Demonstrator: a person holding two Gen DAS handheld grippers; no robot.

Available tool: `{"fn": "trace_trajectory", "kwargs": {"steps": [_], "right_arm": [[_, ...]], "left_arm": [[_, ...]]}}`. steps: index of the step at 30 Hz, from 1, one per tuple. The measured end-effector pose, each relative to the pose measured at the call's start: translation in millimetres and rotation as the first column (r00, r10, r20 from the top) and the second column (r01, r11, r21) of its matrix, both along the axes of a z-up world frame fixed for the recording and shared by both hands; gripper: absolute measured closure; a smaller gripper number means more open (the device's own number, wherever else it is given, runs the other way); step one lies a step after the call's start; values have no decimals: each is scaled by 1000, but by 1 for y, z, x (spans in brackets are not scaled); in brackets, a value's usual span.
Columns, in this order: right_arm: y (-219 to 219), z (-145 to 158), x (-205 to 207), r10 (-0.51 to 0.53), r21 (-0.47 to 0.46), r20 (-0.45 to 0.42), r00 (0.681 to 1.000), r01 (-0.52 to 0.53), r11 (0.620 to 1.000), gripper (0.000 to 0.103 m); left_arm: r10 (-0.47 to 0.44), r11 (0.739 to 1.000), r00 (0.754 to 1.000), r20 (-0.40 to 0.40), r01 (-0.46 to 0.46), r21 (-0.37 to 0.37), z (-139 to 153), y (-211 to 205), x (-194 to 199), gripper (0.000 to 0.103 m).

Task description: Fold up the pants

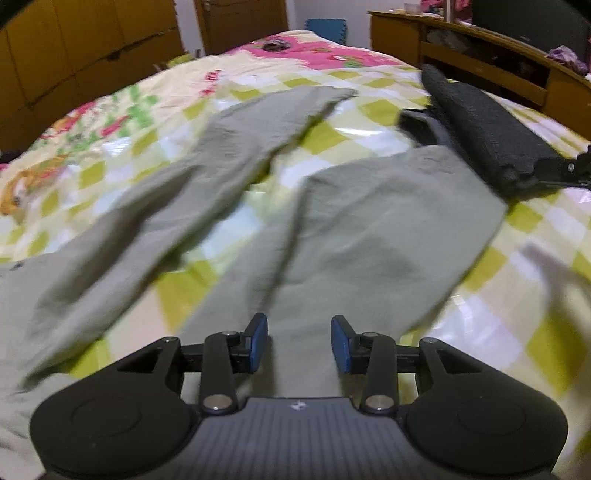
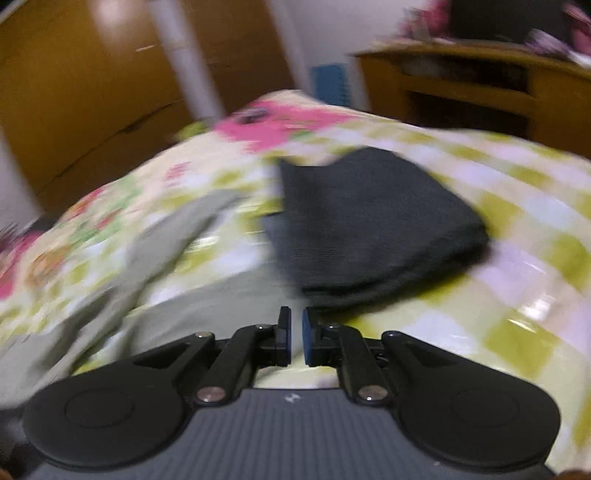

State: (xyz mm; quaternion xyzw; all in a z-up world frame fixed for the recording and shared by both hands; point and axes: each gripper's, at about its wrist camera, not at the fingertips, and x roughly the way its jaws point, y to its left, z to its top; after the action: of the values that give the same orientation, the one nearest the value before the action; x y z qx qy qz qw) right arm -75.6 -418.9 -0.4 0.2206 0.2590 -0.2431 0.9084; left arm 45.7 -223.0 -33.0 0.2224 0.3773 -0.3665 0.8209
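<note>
Grey-green pants [image 1: 369,229] lie spread on the checked quilt, one leg [image 1: 236,147] running off to the far left and the other reaching back to my left gripper [image 1: 300,341]. That gripper is open, its blue pads apart over the cloth without pressing on it. A dark grey folded garment [image 1: 480,125] lies at the pants' far right edge. My right gripper [image 2: 295,326] hangs just short of this dark garment [image 2: 369,229], shut, with only a thin slit between the pads and nothing in it. The right gripper [image 1: 546,173] also shows at the right edge of the left wrist view, at the garment's near end.
The quilt [image 1: 110,155] covers the whole bed. Wooden wardrobes [image 1: 74,55] stand along the left. A wooden desk [image 1: 480,51] with clutter runs close along the right side. A blue item [image 1: 327,29] leans on the far wall.
</note>
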Motion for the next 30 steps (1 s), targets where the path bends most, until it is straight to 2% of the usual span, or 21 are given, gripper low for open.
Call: {"fn": "trace_trajectory", "kwargs": {"steps": [2,5,7,10,13,16,19,23,28,29,30], "right_arm": [[21,0,21,118,17,6,993,-118,993,90],[53,-7,57,291,61,6,957,-291,955,81],[77,-10,81,411,49,-35,911,-409,911,75],[110,-11,113,525,15,-75,848,-526,851,69],[144,-14,144,625,0,-103,774,-628,778,63],[173,-17,176,696,-48,-140,704,-707,706,60],[189,-23,205,743,-8,-204,637,-760,650,56],[198,-23,190,788,-2,-257,559,-816,578,55],[212,-42,169,815,54,-285,504,-841,539,52],[217,-46,172,798,20,-320,510,-839,544,53],[220,-50,178,763,-22,-365,534,-824,566,52]], "left_arm": [[33,999,999,10,-33,-3,6,19,7,50],[80,997,996,45,-80,-7,19,60,15,46],[97,994,990,100,-101,31,20,91,22,40],[144,981,977,159,-162,107,14,126,45,39],[211,962,958,192,-239,134,10,156,71,39],[269,947,945,184,-294,125,8,185,97,38],[301,936,936,182,-327,131,6,207,120,36],[298,936,939,169,-322,141,1,227,122,34],[305,938,937,168,-326,117,-13,233,105,33],[305,938,937,171,-326,114,-13,233,106,33],[303,939,938,170,-324,113,-12,233,108,33]]}}
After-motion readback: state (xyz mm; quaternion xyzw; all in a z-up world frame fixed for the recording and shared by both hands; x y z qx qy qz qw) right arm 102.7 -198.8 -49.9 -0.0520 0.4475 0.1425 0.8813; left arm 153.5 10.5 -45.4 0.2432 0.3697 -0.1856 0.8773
